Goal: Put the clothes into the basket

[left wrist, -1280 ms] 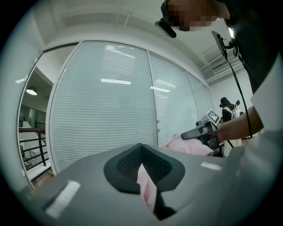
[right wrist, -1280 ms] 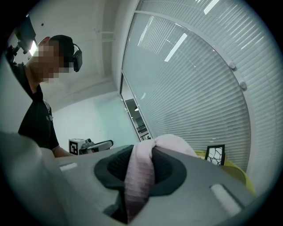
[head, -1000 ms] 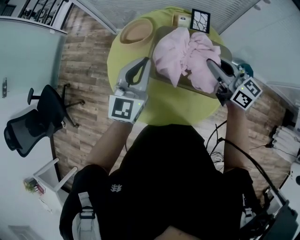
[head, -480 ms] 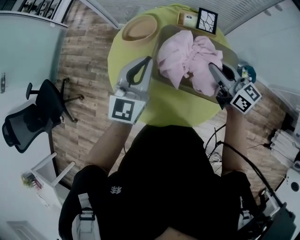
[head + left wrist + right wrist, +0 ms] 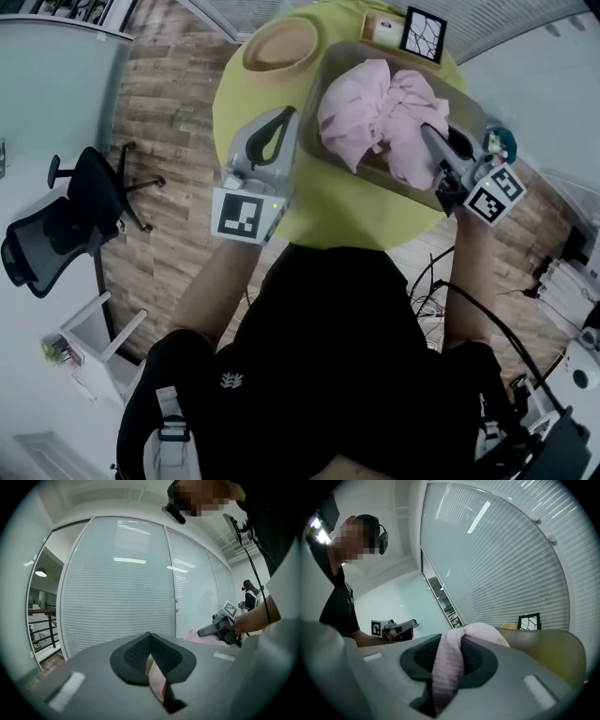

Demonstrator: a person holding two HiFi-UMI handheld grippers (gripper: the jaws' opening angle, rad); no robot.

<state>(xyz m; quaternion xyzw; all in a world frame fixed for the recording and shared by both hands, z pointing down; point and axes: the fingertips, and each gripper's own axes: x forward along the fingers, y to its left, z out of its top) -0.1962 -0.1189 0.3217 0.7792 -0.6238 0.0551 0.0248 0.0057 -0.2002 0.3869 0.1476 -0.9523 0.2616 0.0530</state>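
I am standing at a round yellow-green table (image 5: pixel 337 202), looking steeply down, holding a two-jaw gripper in each hand. A bunched pink cloth (image 5: pixel 380 108) is lying inside a tan rectangular basket (image 5: pixel 466 94) that is sitting on the far right part of the table. One fold of the cloth is hanging over the basket's near rim.

My right gripper (image 5: pixel 427 131) is reaching in over the basket's right side. Its jaws are pinching a thick fold of the pink cloth. In the right gripper view the fabric is looping up over the dark pads and running down the gap between them.

My left gripper (image 5: pixel 292 117) is pointing at the basket's left wall, just beside the edge of the cloth. Its jaws are standing almost together. In the left gripper view a thin strip of pink fabric is showing in the narrow slit between the pads, so they are gripping an edge of the cloth.

A round tan bowl (image 5: pixel 279 45) is sitting on the table left of the basket. A small black-framed picture (image 5: pixel 424 34) is standing beyond the basket. A black office chair (image 5: pixel 56 234) is standing on the wood floor, well apart from the table on the left.
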